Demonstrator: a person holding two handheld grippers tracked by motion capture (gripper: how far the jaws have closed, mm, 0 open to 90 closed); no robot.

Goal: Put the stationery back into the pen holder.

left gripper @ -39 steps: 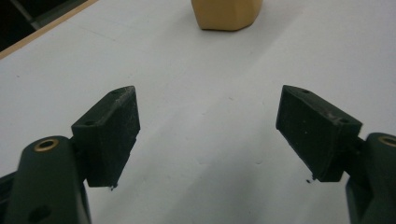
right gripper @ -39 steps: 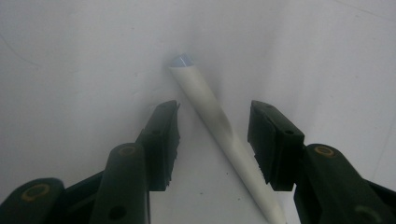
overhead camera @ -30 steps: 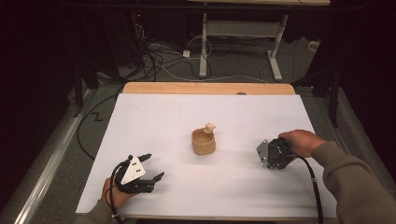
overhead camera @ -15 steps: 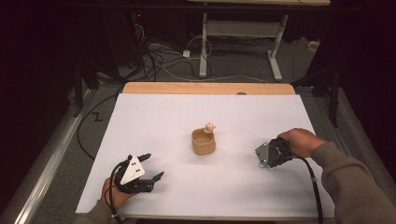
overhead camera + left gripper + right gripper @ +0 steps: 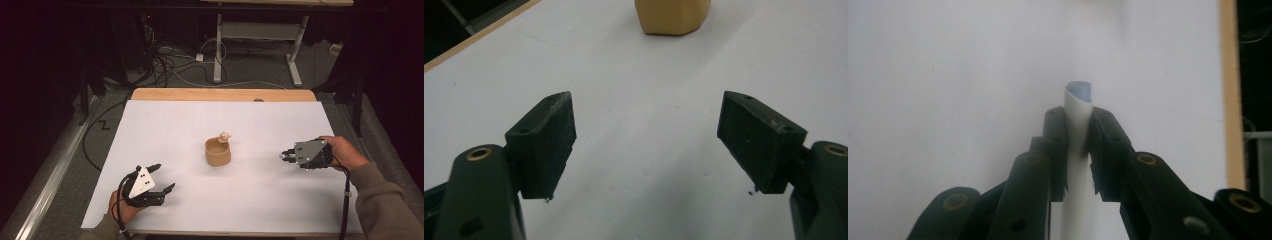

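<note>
A tan cup stands at the middle of the white table top, with a small pale figure perched on its far rim. My right gripper hovers to the right of the cup and points left toward it. In the right gripper view its jaws are shut on a thin white curved piece whose rounded bluish tip sticks out past them. My left gripper rests near the front left edge, open and holding nothing. The left gripper view has the cup's base ahead of the wide-apart jaws.
A wooden strip runs along the table's far edge. Behind it lie cables on the floor and the white legs of a desk frame. A person's sleeve comes in at the lower right.
The right gripper has risen off the table and tipped from pointing down to pointing level toward the left, with the white piece in it. The left gripper has stayed where it was.
</note>
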